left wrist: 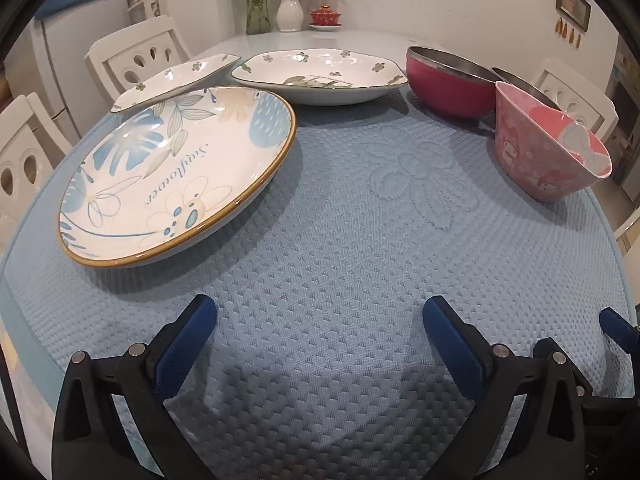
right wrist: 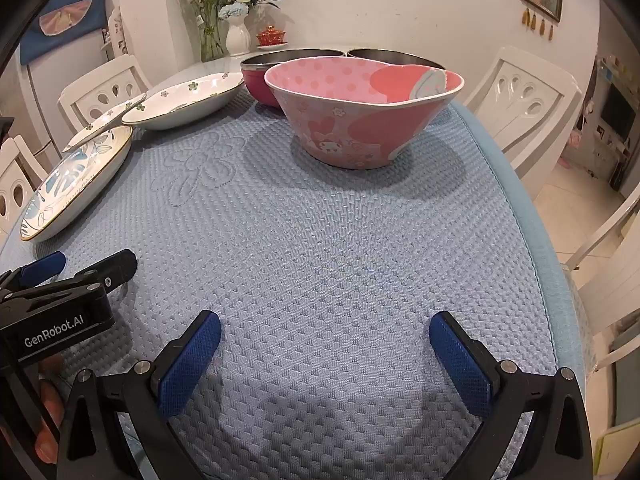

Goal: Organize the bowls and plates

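On the blue mat [left wrist: 328, 240], a round plate with blue leaves [left wrist: 176, 172] lies at the left. Behind it are a small green-flowered dish [left wrist: 176, 80] and a wider green-flowered plate [left wrist: 320, 76]. At the right stand a magenta steel bowl [left wrist: 448, 84], a second steel bowl [left wrist: 520, 80] and a pink cartoon bowl [left wrist: 548, 148]. My left gripper [left wrist: 320, 312] is open over bare mat, near the front edge. My right gripper [right wrist: 325, 328] is open too, with the pink cartoon bowl [right wrist: 360, 112] straight ahead and well apart from it. Neither holds anything.
White chairs [right wrist: 528, 104] ring the table. A white vase of flowers [left wrist: 289, 8] and a red lidded cup [left wrist: 325, 16] stand at the far end of the tabletop. The mat's right edge [right wrist: 532, 216] drops off to the floor. A hand [right wrist: 48, 400] grips the left tool.
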Demonstrator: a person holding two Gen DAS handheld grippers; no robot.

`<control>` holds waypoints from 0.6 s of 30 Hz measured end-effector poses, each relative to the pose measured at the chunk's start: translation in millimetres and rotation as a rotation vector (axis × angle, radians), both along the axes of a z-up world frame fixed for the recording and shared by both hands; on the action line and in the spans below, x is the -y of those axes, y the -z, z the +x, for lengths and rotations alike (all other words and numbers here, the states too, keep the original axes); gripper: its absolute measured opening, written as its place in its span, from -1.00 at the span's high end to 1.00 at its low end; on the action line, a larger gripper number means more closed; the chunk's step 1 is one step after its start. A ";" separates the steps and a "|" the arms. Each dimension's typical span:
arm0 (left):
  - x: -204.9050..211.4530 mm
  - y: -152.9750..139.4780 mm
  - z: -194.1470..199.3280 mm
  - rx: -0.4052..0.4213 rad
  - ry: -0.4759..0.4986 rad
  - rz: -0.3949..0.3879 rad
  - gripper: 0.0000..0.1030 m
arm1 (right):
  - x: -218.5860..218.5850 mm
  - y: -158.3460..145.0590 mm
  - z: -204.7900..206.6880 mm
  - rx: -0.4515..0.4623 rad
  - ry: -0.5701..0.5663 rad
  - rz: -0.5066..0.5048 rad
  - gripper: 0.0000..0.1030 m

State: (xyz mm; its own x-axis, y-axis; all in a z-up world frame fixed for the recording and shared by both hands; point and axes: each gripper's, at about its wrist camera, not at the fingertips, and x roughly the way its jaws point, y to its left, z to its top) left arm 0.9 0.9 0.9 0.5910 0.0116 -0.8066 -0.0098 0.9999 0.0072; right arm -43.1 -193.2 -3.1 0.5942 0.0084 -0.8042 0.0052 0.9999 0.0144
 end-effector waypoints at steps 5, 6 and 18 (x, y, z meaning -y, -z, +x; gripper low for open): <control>-1.8 -2.8 0.2 -0.012 0.014 0.001 -1.00 | 3.6 -2.4 -0.1 0.002 -0.004 0.004 -1.00; -2.5 -4.7 0.3 -0.035 0.036 0.005 -1.00 | 4.6 -3.2 -1.8 0.000 -0.007 0.007 -1.00; -99.9 -136.2 -30.4 0.089 0.034 0.048 -0.99 | -21.3 -20.0 -17.0 -0.465 0.194 -0.032 -0.97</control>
